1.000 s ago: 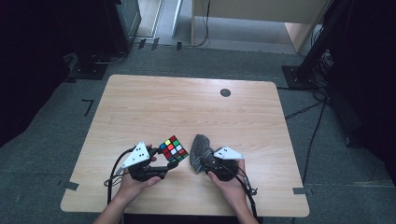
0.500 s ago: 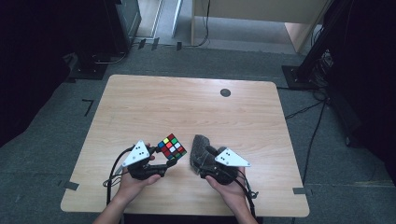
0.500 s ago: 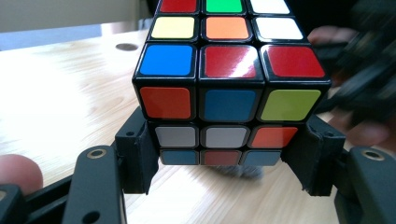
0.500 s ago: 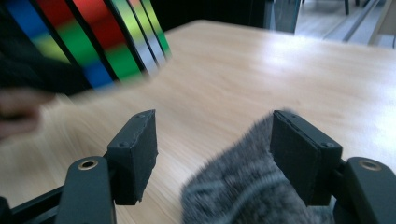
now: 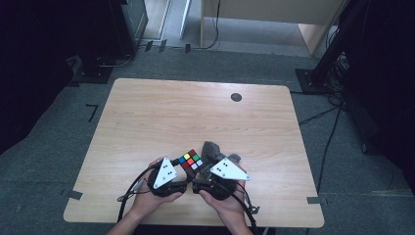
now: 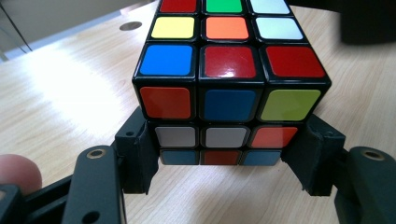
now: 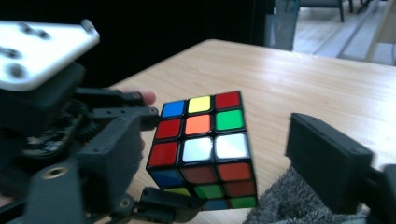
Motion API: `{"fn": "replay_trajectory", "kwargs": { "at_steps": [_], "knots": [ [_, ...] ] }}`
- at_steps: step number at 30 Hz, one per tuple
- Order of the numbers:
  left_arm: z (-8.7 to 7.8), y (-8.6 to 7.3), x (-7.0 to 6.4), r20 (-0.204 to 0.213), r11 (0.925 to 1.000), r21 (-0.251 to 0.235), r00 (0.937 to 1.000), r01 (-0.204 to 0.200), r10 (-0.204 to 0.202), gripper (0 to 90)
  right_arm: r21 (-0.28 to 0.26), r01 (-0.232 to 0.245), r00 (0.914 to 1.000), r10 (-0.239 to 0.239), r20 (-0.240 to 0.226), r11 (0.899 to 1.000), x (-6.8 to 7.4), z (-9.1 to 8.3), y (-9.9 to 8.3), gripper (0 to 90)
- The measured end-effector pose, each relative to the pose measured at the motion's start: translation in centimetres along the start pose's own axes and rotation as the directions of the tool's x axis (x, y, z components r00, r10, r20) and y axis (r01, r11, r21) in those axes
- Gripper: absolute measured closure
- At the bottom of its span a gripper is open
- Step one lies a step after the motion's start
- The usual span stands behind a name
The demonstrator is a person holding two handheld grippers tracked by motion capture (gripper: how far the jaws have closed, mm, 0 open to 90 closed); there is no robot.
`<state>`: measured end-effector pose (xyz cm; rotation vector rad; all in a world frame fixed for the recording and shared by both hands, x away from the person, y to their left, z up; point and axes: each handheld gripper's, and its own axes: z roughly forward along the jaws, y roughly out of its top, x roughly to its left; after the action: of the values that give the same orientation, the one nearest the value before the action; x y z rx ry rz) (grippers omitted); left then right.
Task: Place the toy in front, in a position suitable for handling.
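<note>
Left gripper view: the left gripper (image 6: 224, 163) has its two black jaws closed against opposite sides of the puzzle cube (image 6: 229, 88), gripping its lowest layer. The cube is held clear of the counter (image 6: 56, 102), with wood grain visible beneath it. Its top face shows blue, red, red in the nearest row and yellow, orange, white behind; the near side reads orange, blue, lime green along its upper row. A fingertip (image 6: 16, 170) sits at the lower left edge.

Right gripper view: the right gripper (image 7: 224, 158) stands with its jaws parted wide, one to the left of the cube (image 7: 203, 147) and one to its right; neither jaw can be confirmed as touching it. A grey fuzzy cloth (image 7: 299, 205) lies under the right-hand jaw, whether it is pinched cannot be told. The other gripper, with its grey three-cornered plate (image 7: 37, 51), holds the cube from the left.

High view: both hands are at the near edge of the counter (image 5: 195, 117), left gripper (image 5: 182, 182) and right gripper (image 5: 205, 183) close together, the cube (image 5: 191, 160) between them and the grey cloth (image 5: 213, 149) just beside it. A dark round disc (image 5: 236, 97) lies well apart, near the far edge.
</note>
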<state>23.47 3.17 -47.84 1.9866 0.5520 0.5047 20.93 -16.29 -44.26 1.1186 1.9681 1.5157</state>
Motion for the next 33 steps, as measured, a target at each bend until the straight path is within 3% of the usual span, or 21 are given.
{"fn": "replay_trajectory", "kwargs": {
  "at_steps": [2,4,7,8,9,12,14,15,16,17,18,19,26,30,33],
  "knots": [
    [0.0,0.0,-0.2,-0.006,0.9999,0.001,0.9999,-0.016,0.016,34.7,0.031,0.01,0.9999,-0.01,0.009,0.999,0.3,0.4,-0.2,15.1],
    [0.0,0.0,-0.8,-0.014,0.9984,-0.008,0.9983,-0.056,0.056,34.7,0.053,0.018,0.9996,-0.019,0.019,0.998,0.5,0.7,-0.4,16.0],
    [-0.1,0.1,-0.9,-0.021,0.9973,-0.02,0.9973,-0.071,0.071,34.7,0.084,0.042,0.9969,-0.047,0.062,0.996,0.8,0.9,-0.7,22.8],
    [-0.1,0.1,-0.9,-0.021,0.9973,-0.02,0.9973,-0.071,0.071,34.7,0.084,0.042,0.9969,-0.047,0.062,0.996,0.8,0.9,-0.7,22.8],
    [-0.1,0.1,-1.0,-0.03,0.9961,-0.018,0.9959,-0.086,0.085,34.7,0.082,0.031,0.9989,-0.034,0.033,0.996,0.8,0.8,-0.7,29.8],
    [-0.2,0.0,-1.0,-0.033,0.995,-0.024,0.9949,-0.096,0.096,34.6,0.088,0.034,0.9984,-0.038,0.041,0.996,0.9,0.7,-0.7,31.3],
    [-0.3,0.0,-1.1,-0.041,0.9918,-0.042,0.992,-0.121,0.119,34.5,0.078,-0.016,0.9998,0.015,0.015,0.997,0.3,0.4,-0.6,34.2],
    [-0.3,0.0,-1.1,-0.041,0.9918,-0.042,0.992,-0.121,0.119,34.5,0.078,-0.016,0.9998,0.015,0.015,0.997,0.3,0.4,-0.6,34.2],
    [-0.4,0.0,-1.1,-0.038,0.9913,-0.048,0.992,-0.123,0.121,34.5,0.074,-0.084,0.9962,0.085,-0.017,0.994,-0.4,0.2,-0.5,34.7],
    [-0.4,0.0,-1.0,-0.034,0.9907,-0.053,0.9918,-0.125,0.123,34.5,0.074,-0.084,0.9962,0.085,-0.017,0.994,-0.4,0.2,-0.5,34.7],
    [-0.4,-0.1,-1.0,-0.031,0.9896,-0.063,0.9913,-0.129,0.128,34.2,0.073,-0.151,0.9869,0.155,-0.046,0.986,-1.1,0.2,-0.6,34.8],
    [-0.3,-0.1,-1.0,-0.028,0.9897,-0.063,0.9916,-0.128,0.127,34.1,0.073,-0.174,0.9826,0.178,-0.052,0.982,-1.2,0.1,-0.6,34.8],
    [-0.1,-0.3,-1.2,-0.056,0.9869,-0.058,0.9874,-0.151,0.148,33.1,0.06,-0.217,0.9747,0.22,-0.041,0.974,-1.5,-0.1,-0.7,34.9],
    [-0.2,-0.3,-1.3,-0.065,0.9849,-0.072,0.9861,-0.157,0.153,32.8,0.052,-0.261,0.9623,0.264,-0.065,0.964,-1.9,-0.3,-0.6,34.9],
    [-0.4,-0.3,-1.2,-0.058,0.984,-0.085,0.9866,-0.157,0.152,33.2,0.05,-0.268,0.9596,0.271,-0.076,0.962,-2.0,-0.4,-0.5,34.8]
  ]
}}
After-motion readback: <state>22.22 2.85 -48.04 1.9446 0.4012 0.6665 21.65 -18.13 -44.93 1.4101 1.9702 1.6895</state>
